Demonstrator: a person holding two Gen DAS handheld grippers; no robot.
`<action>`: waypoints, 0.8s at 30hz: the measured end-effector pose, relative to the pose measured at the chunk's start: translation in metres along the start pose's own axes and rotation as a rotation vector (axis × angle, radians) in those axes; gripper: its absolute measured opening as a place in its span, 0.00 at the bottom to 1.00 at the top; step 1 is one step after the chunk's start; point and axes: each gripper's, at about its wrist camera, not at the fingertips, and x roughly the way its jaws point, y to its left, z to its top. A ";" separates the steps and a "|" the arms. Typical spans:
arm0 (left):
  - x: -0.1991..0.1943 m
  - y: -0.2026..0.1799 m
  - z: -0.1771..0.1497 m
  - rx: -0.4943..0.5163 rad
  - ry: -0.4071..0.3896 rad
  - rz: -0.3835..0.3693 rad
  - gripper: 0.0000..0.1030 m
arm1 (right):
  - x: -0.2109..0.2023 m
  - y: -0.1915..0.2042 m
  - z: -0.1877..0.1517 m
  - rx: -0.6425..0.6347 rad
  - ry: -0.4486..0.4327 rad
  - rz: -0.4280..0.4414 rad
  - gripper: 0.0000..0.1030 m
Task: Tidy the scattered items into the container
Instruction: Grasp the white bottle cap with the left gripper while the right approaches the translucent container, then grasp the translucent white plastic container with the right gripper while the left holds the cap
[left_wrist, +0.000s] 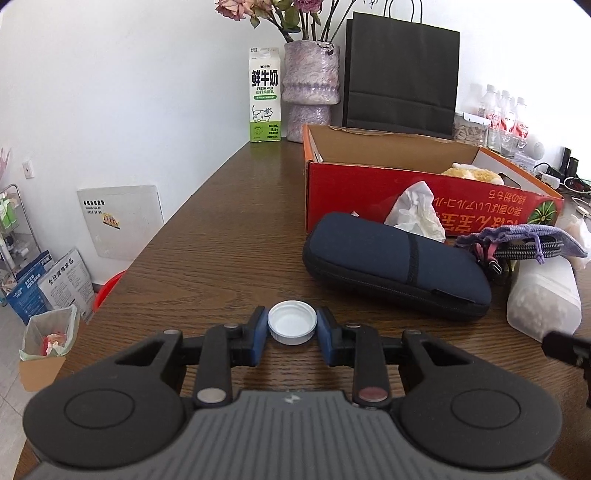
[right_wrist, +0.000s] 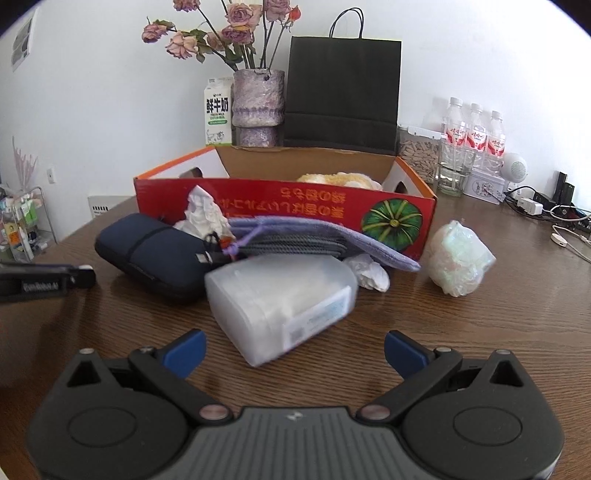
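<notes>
1. The left gripper (left_wrist: 291, 330) has its blue pads on either side of the white cap (left_wrist: 292, 322), closed in to the rim. The pads look to be touching it, so I take it as gripped, with the cap resting on the table (left_wrist: 229, 236), open side up.
2. The hold is narrow and low on a shallow, smooth rim. My worry is that the cap could pop out or tip when lifted, if the pads catch only its upper edge.
3. The box (left_wrist: 369, 184) lies ahead and to the right of these jaws, well apart. The navy case (left_wrist: 395, 266) sits between, just right of the jaws, so a low carry could clip it.
4. The right gripper (right_wrist: 295, 350) stands wide open and holds nothing. The frosted tub (right_wrist: 280, 302) lies on its side just ahead, its near end reaching in between the pads without touching them.
5. The tub looks broad and slick. A grab across it might squeeze it forward into the purple pouch (right_wrist: 314, 236) and tissues (right_wrist: 203, 218) beyond, against the box front.
6. Both grippers point forward and moderately down at the table. The left one's tip shows at the left edge of the right view, so the two work close together and could bump.
</notes>
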 end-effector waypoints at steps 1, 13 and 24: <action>0.000 0.000 0.000 -0.001 -0.002 -0.002 0.28 | 0.000 0.002 0.002 0.009 -0.009 0.009 1.00; -0.001 0.002 -0.003 -0.014 -0.009 -0.011 0.29 | 0.036 0.024 0.030 0.089 0.017 -0.114 1.00; -0.003 0.002 -0.004 -0.008 -0.015 -0.004 0.29 | 0.021 -0.009 0.013 0.101 0.034 -0.066 0.95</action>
